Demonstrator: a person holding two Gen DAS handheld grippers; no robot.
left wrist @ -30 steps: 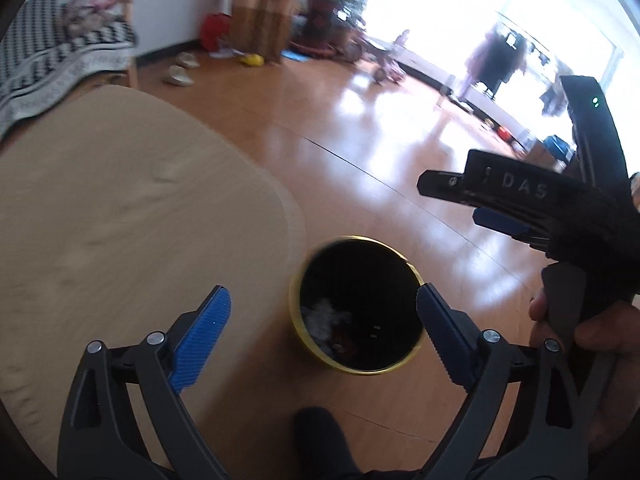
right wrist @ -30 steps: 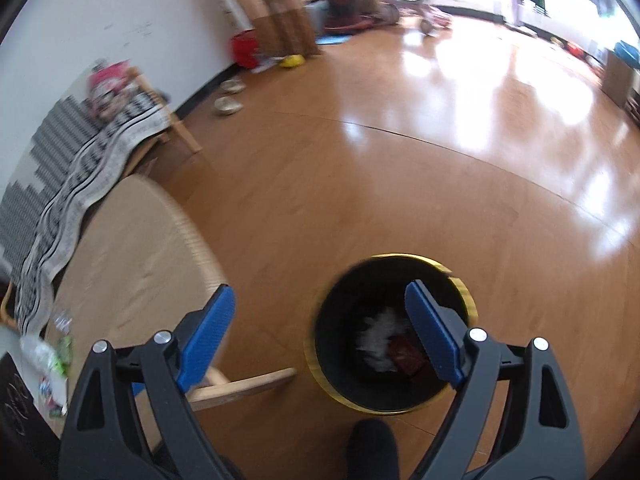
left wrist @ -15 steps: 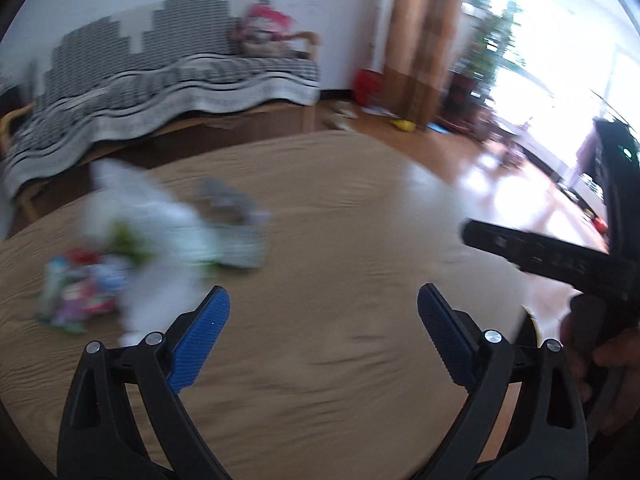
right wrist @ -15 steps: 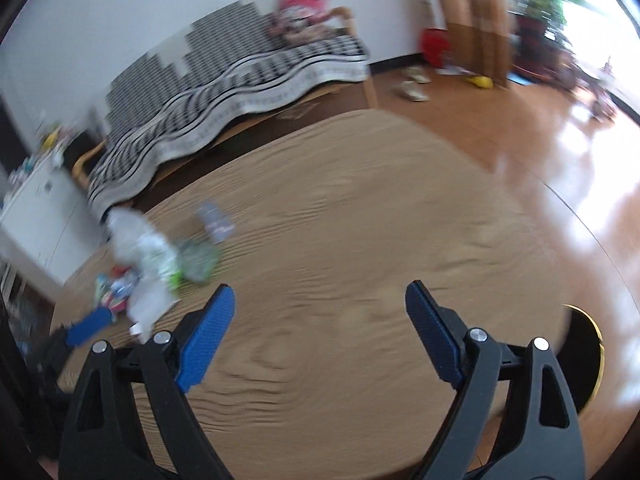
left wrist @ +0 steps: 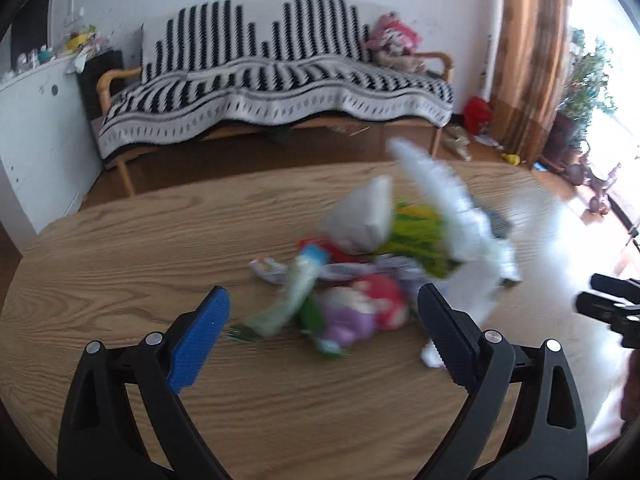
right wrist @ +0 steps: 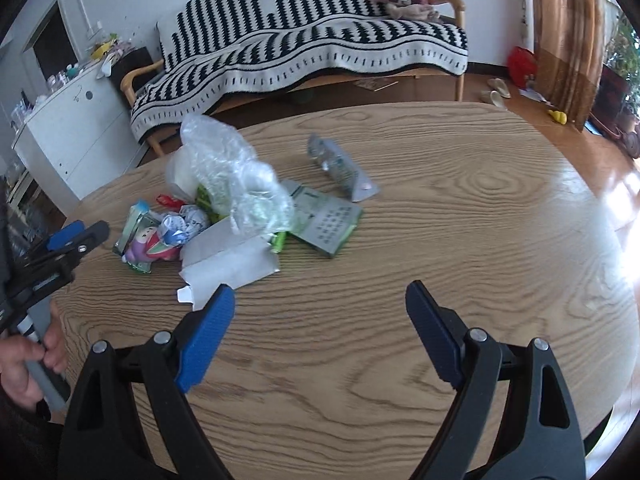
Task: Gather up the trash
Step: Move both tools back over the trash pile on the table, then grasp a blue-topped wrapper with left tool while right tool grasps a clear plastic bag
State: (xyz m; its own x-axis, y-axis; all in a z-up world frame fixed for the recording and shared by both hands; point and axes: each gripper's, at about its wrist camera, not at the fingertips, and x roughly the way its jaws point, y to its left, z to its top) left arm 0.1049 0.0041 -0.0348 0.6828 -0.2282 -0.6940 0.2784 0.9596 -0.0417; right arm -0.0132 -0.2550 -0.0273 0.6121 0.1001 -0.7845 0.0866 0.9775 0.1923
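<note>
no readable text on anything

The left tool (left wrist: 324, 332) points forward and downward, its two blue-padded fingers (left wrist: 198, 340) spread wide with nothing pressed between the pads; the right tool (right wrist: 320, 332) is angled down likewise, jaws standing wide and holding nothing; each tool shows at the edge of the other's view, the right one to the right of the left tool, the left one to the left of the right tool; the person's left hand (right wrist: 28, 364) wraps around the left tool's handle, fingers curled on the grip.
</note>
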